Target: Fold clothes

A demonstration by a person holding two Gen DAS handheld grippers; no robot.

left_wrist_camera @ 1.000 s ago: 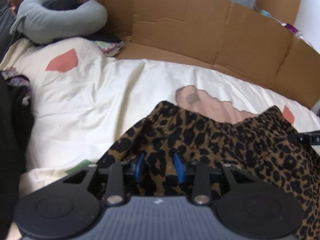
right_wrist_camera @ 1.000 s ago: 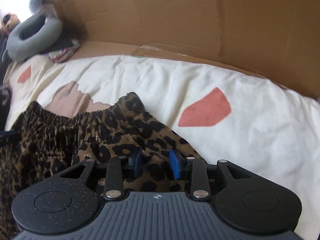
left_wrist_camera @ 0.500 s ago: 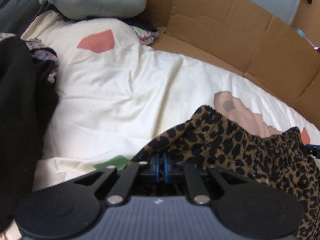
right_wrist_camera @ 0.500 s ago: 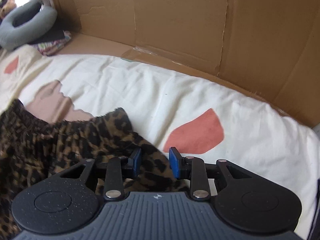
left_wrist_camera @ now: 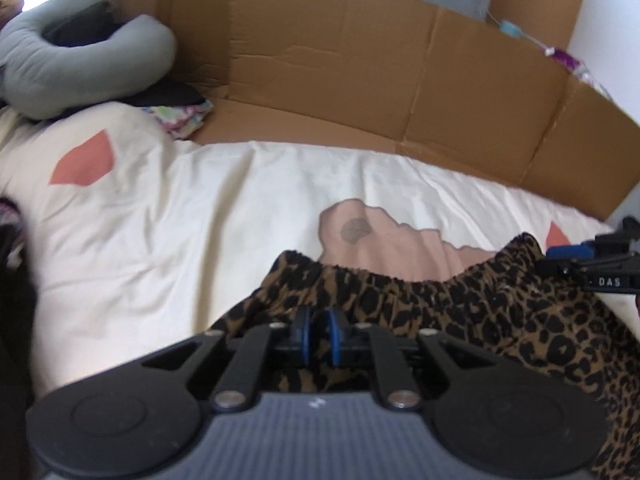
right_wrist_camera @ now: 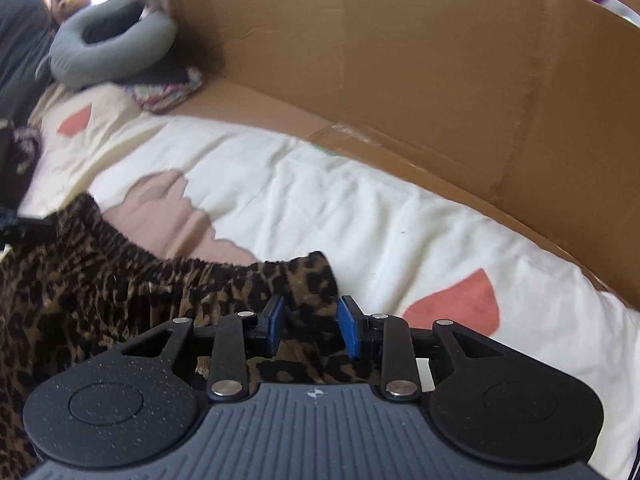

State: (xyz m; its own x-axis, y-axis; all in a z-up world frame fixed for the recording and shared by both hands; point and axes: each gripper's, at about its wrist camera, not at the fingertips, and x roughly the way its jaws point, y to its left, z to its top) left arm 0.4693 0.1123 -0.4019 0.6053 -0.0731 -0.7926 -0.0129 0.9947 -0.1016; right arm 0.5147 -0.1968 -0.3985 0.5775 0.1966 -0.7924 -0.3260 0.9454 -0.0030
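Right now our left gripper has its blue pads nearly together, pinched on the near left corner of the brown-and-black leopard-print garment with a gathered elastic waistband, a fold of cloth visibly caught between them. Our right gripper is another matter: its blue pads stand well apart, with the waistband's right corner lying between and under them, so it straddles the cloth without clamping it. From the left camera we can also see that right tool at the far right edge of the garment, level with the waistband. The garment itself lies spread across the near part of the cream bedsheet printed with coral and pink patches, its waistband running left to right over the pale pink patch. Beyond the sheet stands a brown corrugated cardboard wall, and in the far left corner sits a grey U-shaped neck pillow beside a small folded multicoloured cloth. We judge the step in hand to be taking hold of both waistband corners before the first fold. The next move calls for closing the right pads on their corner, then lifting both ends evenly so the band stays taut and the cloth does not slip or bunch.
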